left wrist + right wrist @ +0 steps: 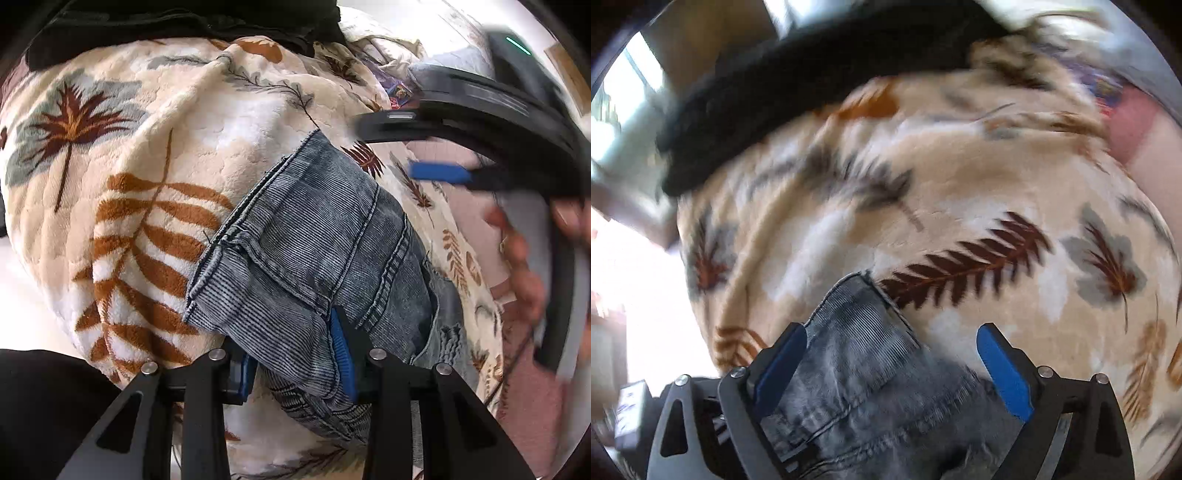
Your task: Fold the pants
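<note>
Left wrist view showed the jeans (pixel 314 236) lying folded into a thick bundle on a leaf-print blanket (pixel 122 206), with the waistband and seams facing the camera and a hem corner pointing toward the far side. The near end of the bundle sat between the blue pads (pixel 341 354) of the left gripper (pixel 295 363), whose fingers pinched the denim from both sides. A black garment (pixel 177 26) lay across the far edge of the blanket, apart from the jeans.

To the right in that view, the right gripper (pixel 439 171) hung blurred above the blanket, just beside the far corner of the jeans, with 1 blue pad showing and a green light on its body. The hand (pixel 524 280) holding it was smeared by motion.

Right wrist view, itself blurred, showed the right gripper (pixel 890 365) with its 2 blue pads (pixel 1001 373) spread wide apart. The jeans (pixel 864 369) lay below and between them, closer to the left pad; whether that pad touched the cloth could not be told, and the right pad stood clear over the blanket (pixel 960 177). The black garment (pixel 798 85) ran along the top of this view too. A pink cloth (pixel 1134 125) showed at the upper right edge.
</note>
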A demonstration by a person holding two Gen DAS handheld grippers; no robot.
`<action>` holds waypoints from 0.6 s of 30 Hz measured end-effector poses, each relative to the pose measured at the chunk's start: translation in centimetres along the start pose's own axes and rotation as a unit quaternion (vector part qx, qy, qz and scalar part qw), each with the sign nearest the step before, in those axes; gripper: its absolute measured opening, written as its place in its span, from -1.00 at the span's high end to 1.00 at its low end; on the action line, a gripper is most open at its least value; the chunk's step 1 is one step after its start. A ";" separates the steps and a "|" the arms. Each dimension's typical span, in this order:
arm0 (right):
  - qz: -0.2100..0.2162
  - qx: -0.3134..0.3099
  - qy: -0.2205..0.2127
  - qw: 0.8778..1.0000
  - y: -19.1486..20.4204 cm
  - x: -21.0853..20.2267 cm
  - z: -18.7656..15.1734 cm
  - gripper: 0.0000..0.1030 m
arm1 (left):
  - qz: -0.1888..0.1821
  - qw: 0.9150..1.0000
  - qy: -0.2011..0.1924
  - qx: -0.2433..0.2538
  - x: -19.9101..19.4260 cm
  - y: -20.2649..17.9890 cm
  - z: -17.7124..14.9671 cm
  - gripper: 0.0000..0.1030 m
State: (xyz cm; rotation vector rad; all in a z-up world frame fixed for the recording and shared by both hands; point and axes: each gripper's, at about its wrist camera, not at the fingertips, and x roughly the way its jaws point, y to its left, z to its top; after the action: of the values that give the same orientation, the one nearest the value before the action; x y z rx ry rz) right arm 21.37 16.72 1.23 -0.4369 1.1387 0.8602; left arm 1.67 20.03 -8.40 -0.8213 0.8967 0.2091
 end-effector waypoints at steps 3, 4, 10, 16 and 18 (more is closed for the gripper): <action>0.000 0.100 -0.072 0.992 -4.0 -5.0 -5.3 -0.86 | -0.019 1.000 -0.002 -0.018 -0.5 1.1 -0.1 0.26; -0.006 0.135 -0.082 0.987 -5.3 -6.1 -7.4 -0.86 | -0.029 0.999 -0.003 -0.031 -0.5 1.4 0.0 0.21; 0.080 0.354 -0.115 0.925 -12.3 -8.9 -23.5 -0.86 | -0.020 0.999 -0.009 -0.026 -0.9 1.6 0.0 0.42; 0.215 0.431 -0.119 0.868 -14.6 -3.2 -28.2 -0.87 | 0.031 0.998 -0.036 0.031 -1.3 -1.7 -0.4 0.65; 0.239 0.443 -0.131 0.854 -15.1 -4.2 -28.4 -0.87 | 0.046 0.996 -0.053 0.059 -1.9 -3.1 -0.4 0.66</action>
State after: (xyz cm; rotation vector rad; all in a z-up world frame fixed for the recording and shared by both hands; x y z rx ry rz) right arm 15.27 -13.88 -7.58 0.7381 1.2689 0.6845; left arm 1.69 17.92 -5.38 -0.6535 0.8386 0.2747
